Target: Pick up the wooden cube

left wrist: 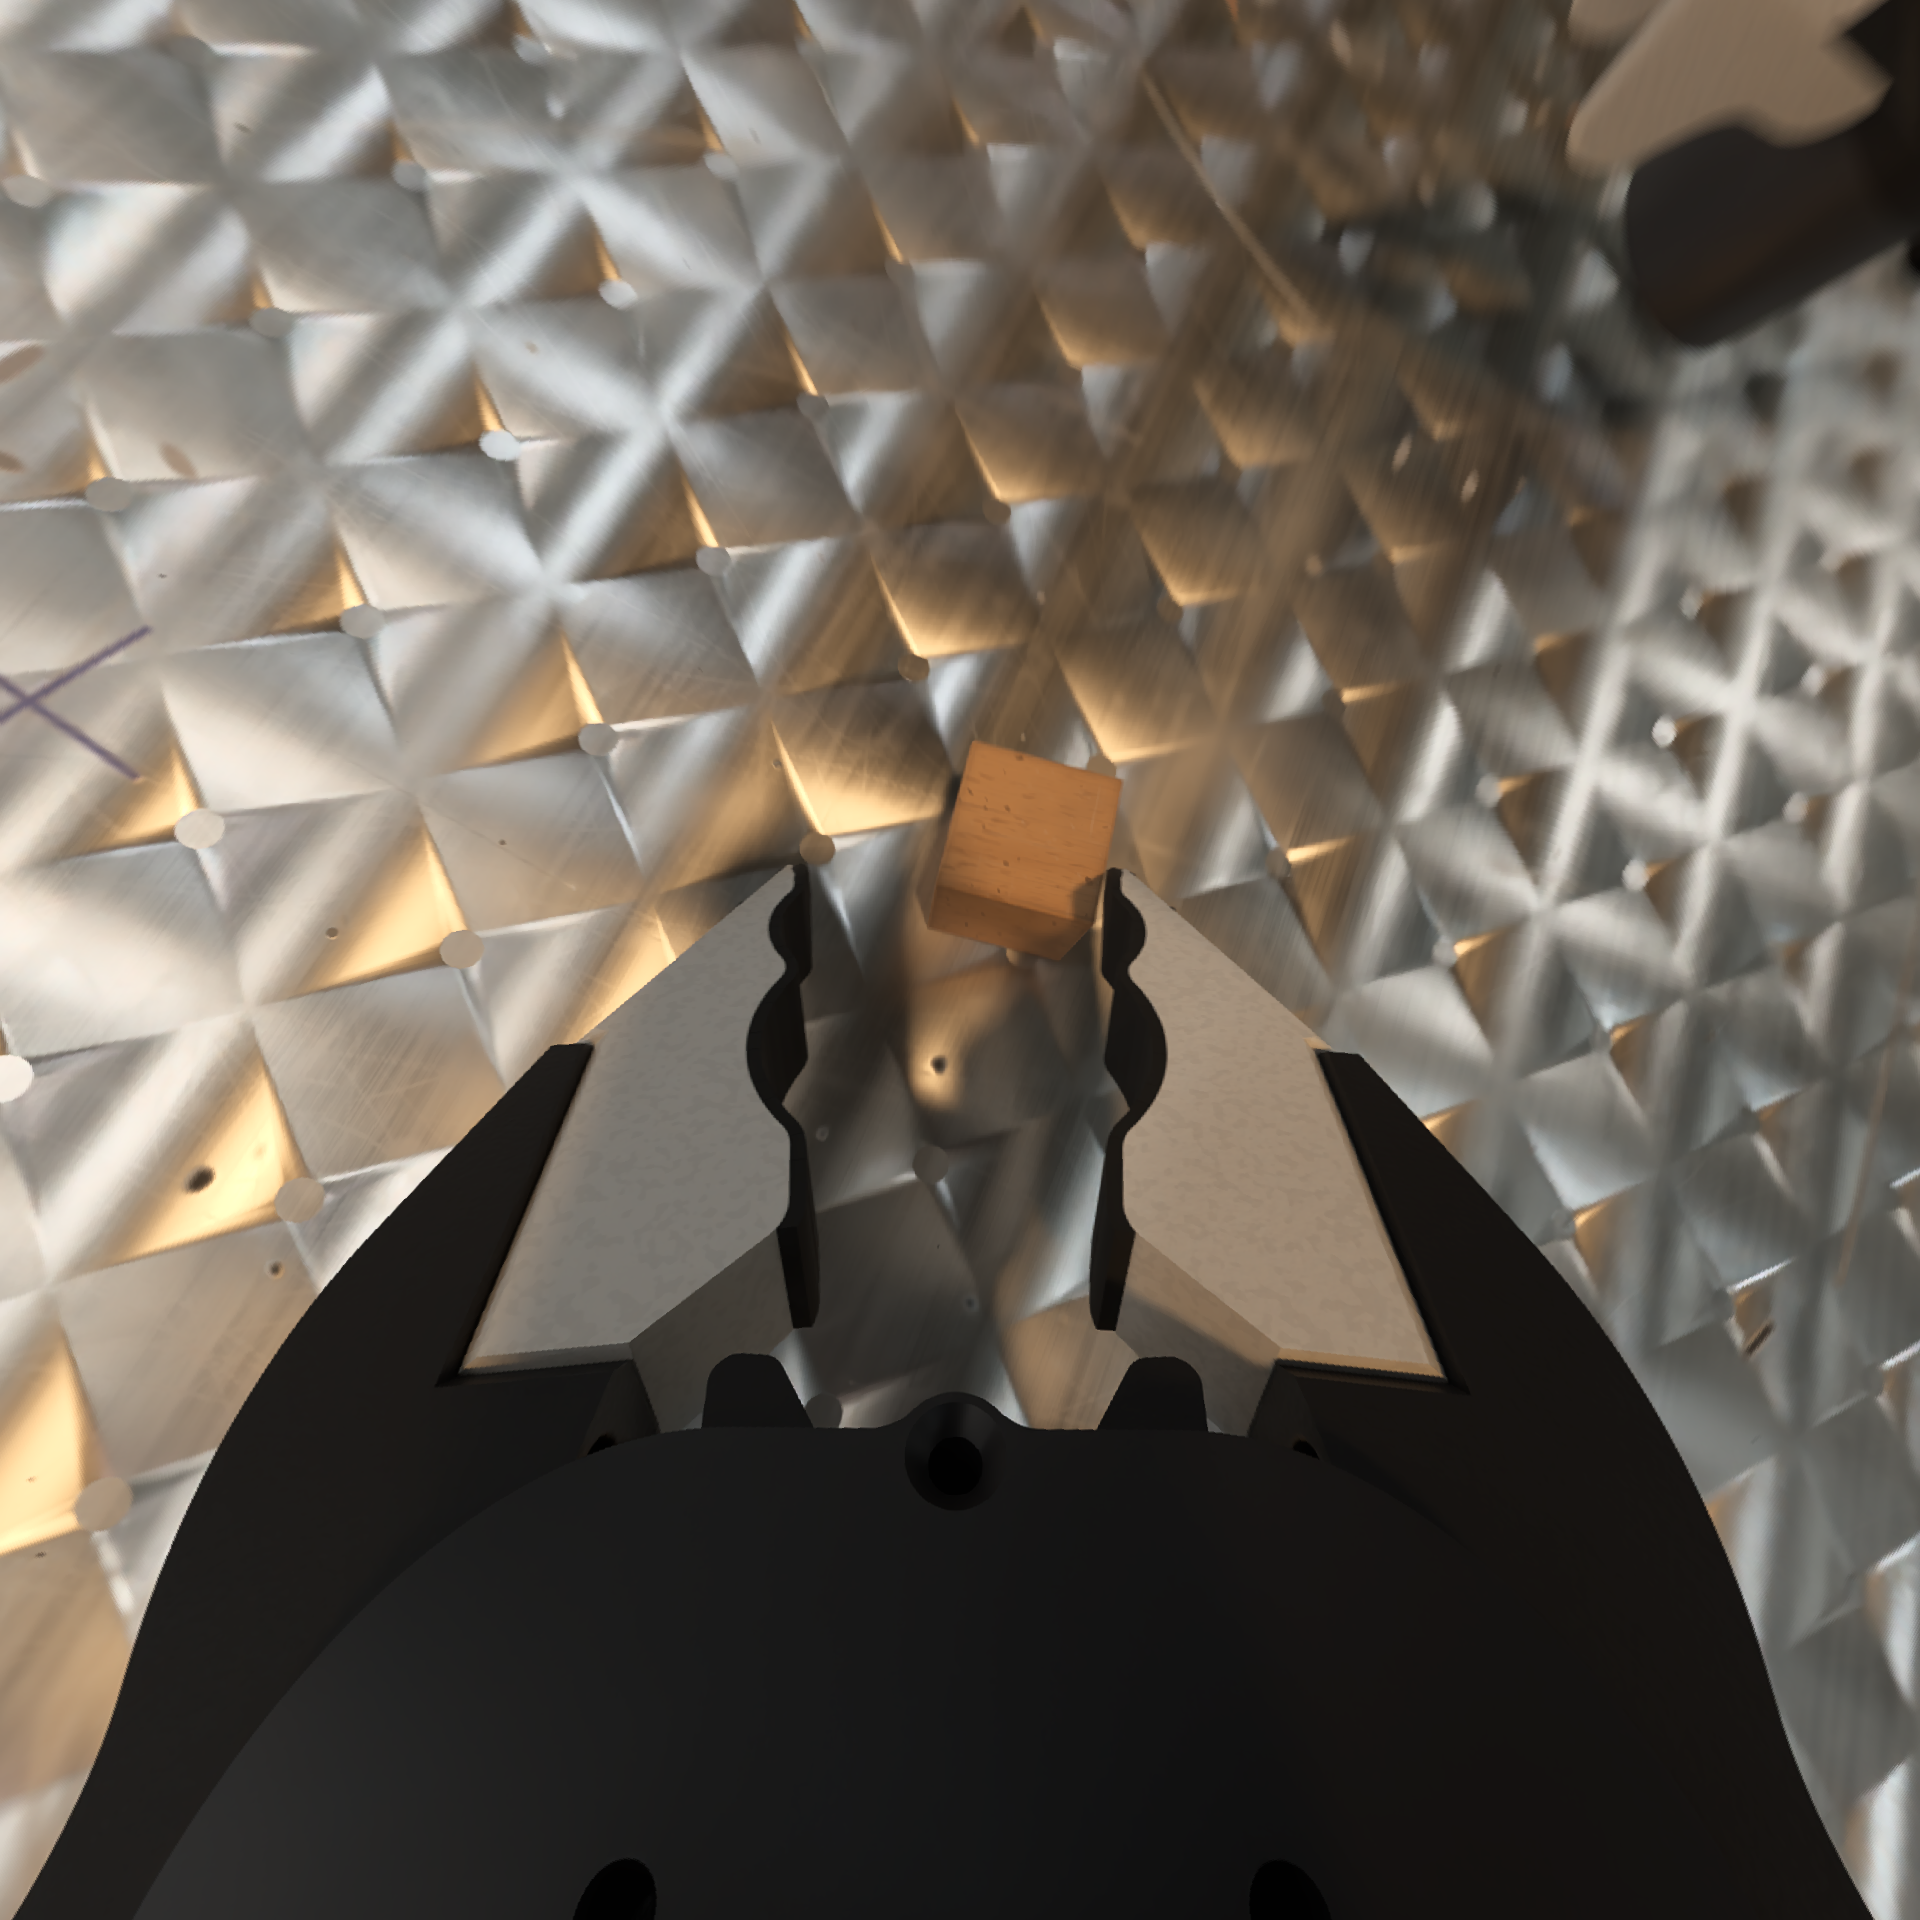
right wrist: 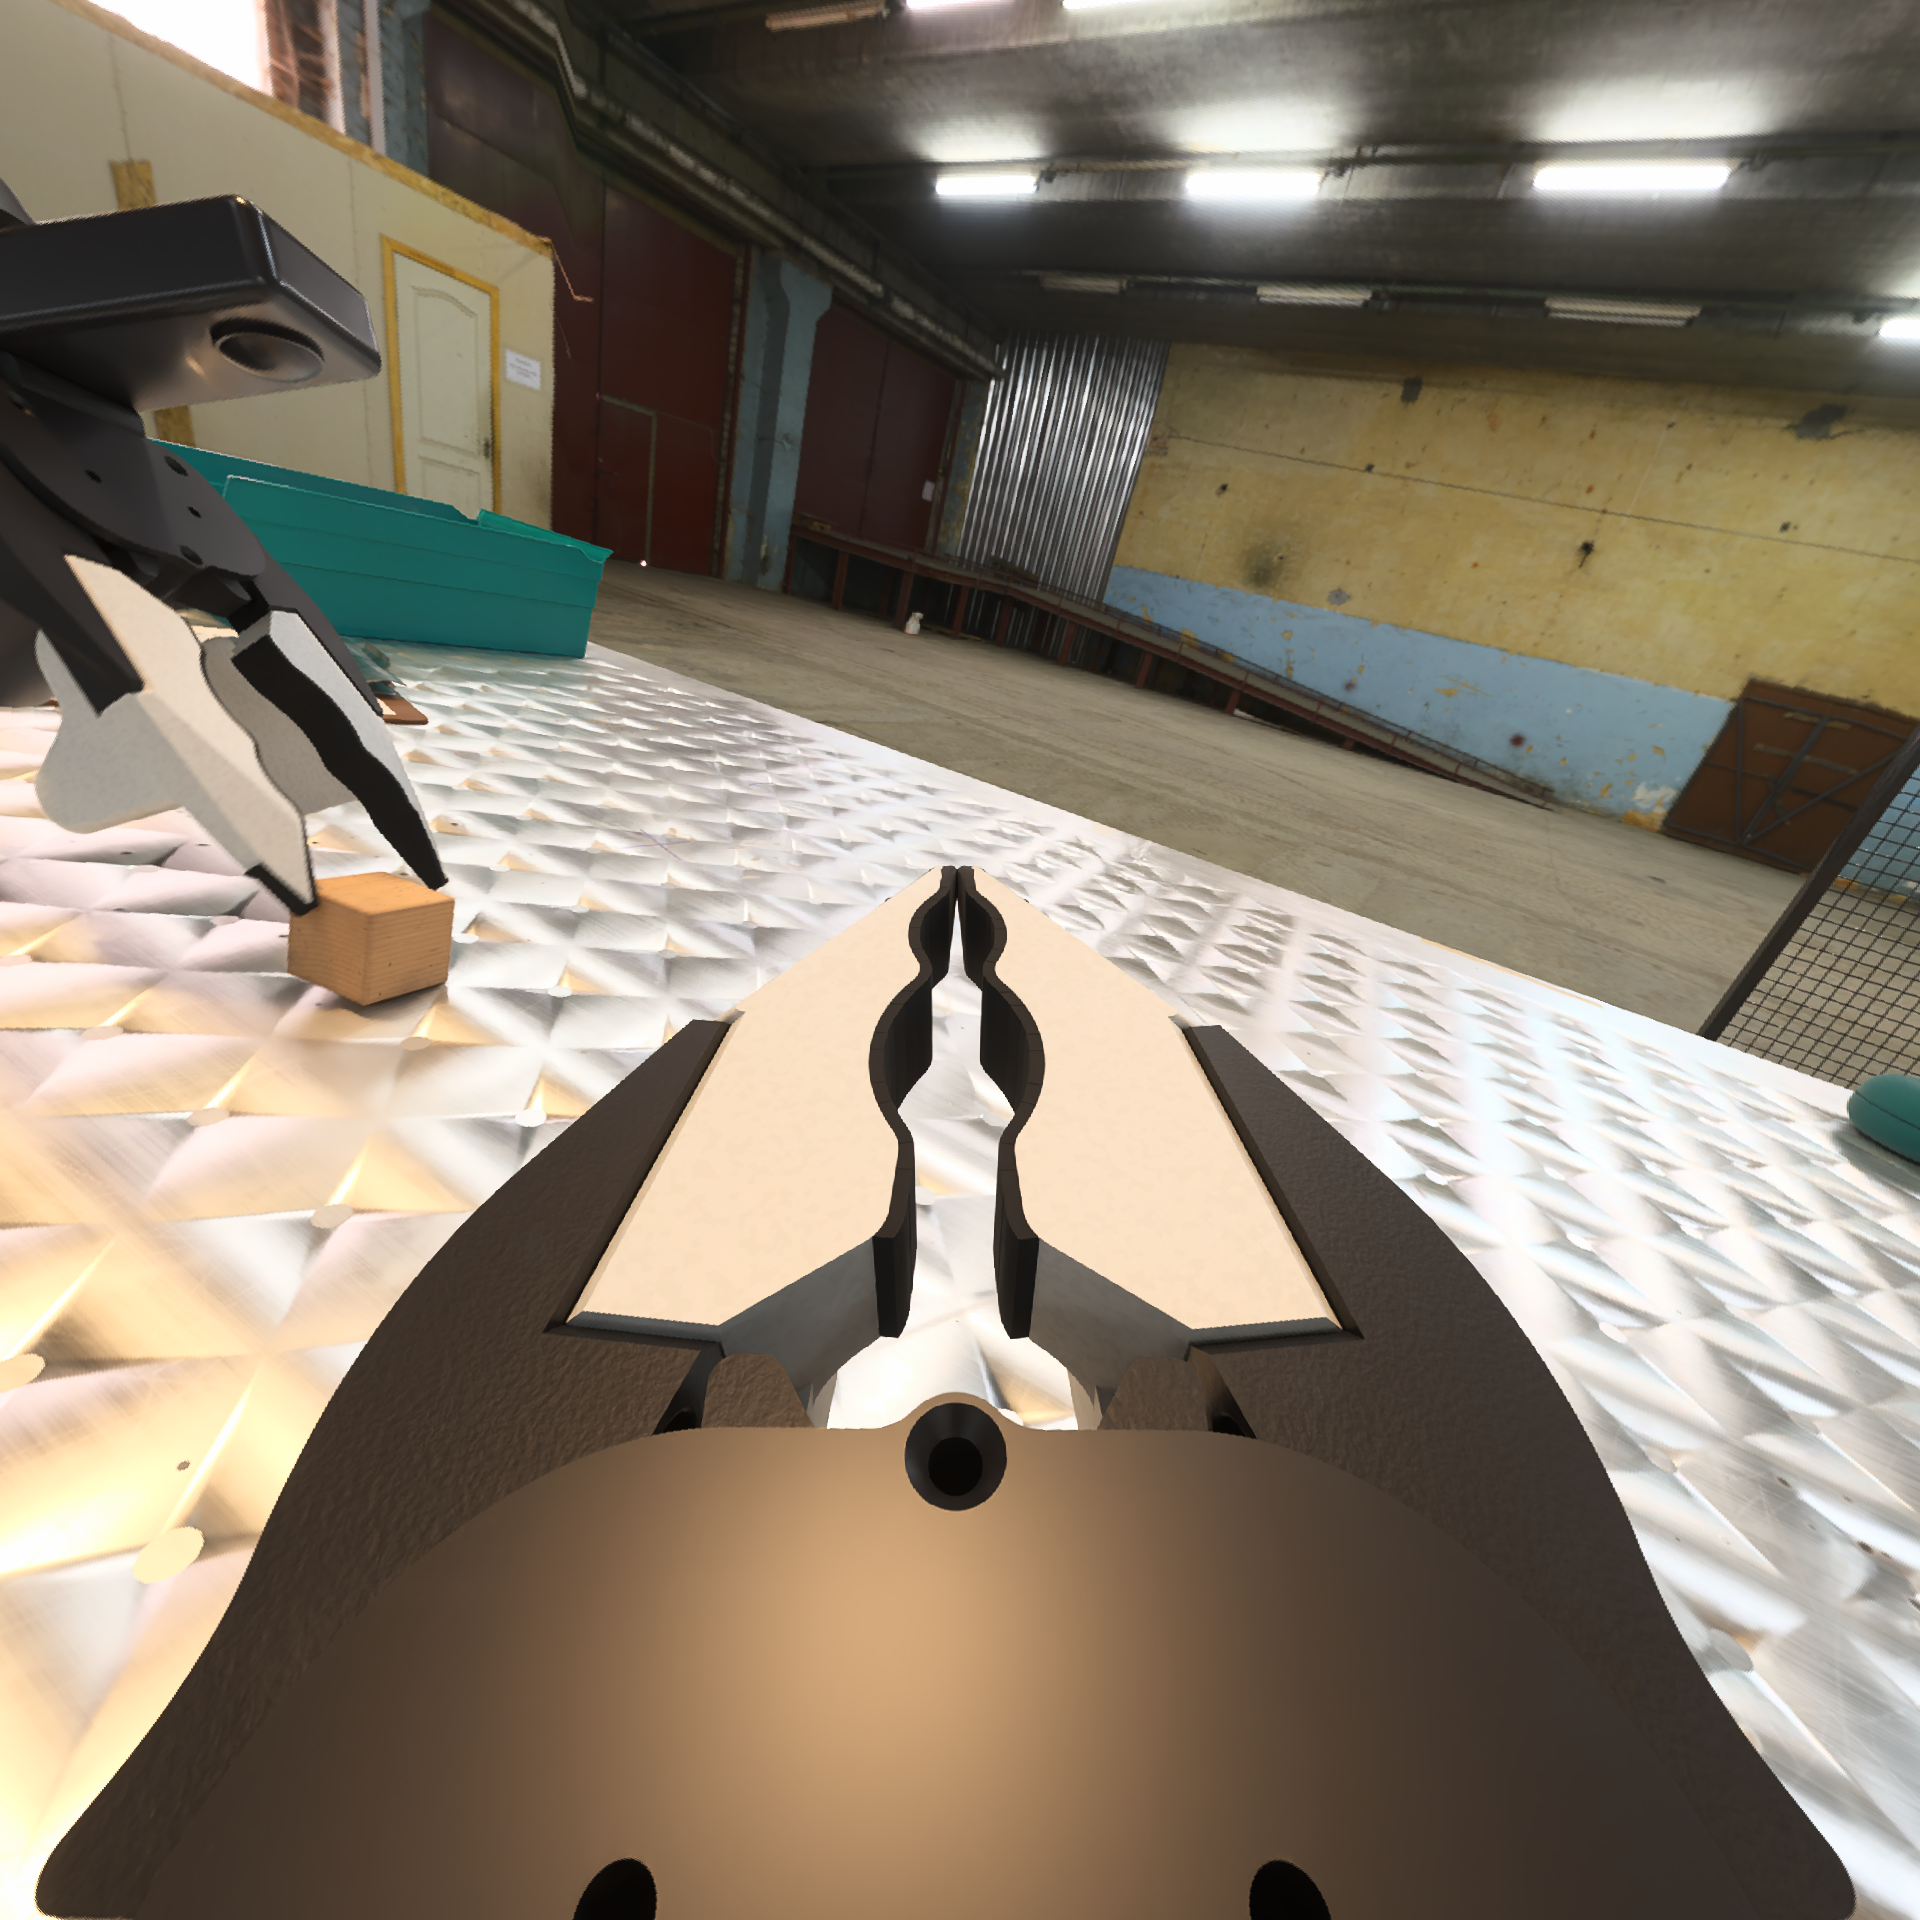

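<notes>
The wooden cube [left wrist: 1023,847] is small and light brown and sits on the patterned metal table [left wrist: 416,520]. My left gripper [left wrist: 954,883] points down at it and is open, its fingertips just above the cube's top, which lies toward the right finger. In the right wrist view the cube [right wrist: 372,937] shows at the left with the left gripper [right wrist: 358,883] over it, fingertips at its top edges. My right gripper [right wrist: 954,875] is shut and empty, low over the table, to the right of the cube. It shows blurred at the top right of the left wrist view [left wrist: 1725,156].
A teal bin [right wrist: 416,561] stands at the table's far left edge, with a small brown flat thing [right wrist: 400,712] in front of it. A teal rounded object [right wrist: 1886,1112] lies at the right edge. A black wire-mesh frame [right wrist: 1829,935] stands beyond the table's right side.
</notes>
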`<state>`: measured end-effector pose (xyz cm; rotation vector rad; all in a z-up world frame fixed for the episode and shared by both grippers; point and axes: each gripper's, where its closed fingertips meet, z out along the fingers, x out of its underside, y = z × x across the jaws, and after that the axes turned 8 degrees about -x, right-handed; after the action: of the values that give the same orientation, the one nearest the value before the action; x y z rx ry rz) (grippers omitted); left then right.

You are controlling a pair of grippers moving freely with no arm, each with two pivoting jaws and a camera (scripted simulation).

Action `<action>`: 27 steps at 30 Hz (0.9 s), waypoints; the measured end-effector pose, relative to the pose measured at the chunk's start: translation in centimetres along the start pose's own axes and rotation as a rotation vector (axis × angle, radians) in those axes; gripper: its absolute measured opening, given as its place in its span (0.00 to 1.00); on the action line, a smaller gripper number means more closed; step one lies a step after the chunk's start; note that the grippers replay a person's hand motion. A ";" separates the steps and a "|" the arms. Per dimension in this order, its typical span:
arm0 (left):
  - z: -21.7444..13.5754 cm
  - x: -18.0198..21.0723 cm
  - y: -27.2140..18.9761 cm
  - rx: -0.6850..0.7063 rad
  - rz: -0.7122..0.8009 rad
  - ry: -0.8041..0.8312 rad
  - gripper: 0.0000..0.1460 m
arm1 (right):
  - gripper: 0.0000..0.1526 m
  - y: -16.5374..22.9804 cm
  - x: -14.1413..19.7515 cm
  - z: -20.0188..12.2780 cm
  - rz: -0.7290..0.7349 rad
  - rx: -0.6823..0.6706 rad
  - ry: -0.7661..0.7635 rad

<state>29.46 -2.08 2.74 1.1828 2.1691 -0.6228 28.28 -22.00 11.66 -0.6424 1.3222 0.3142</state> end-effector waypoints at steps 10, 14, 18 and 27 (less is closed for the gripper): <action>0.7 -0.4 -2.0 0.049 0.121 0.014 0.41 | 0.00 0.1 0.0 0.0 -0.007 -0.003 0.002; 1.1 0.2 -2.2 0.038 0.179 0.042 0.41 | 0.00 0.2 0.0 0.1 -0.013 -0.007 0.004; 1.4 0.4 -2.1 0.028 0.197 0.059 0.38 | 0.00 0.3 0.1 0.1 -0.018 -0.010 0.007; -0.1 -3.8 -1.4 0.047 0.087 -0.250 0.23 | 0.00 0.4 0.1 0.1 -0.026 -0.015 0.011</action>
<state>29.85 -4.96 5.57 1.1501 1.8940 -0.7456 28.19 -21.63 11.49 -0.6744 1.3218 0.3006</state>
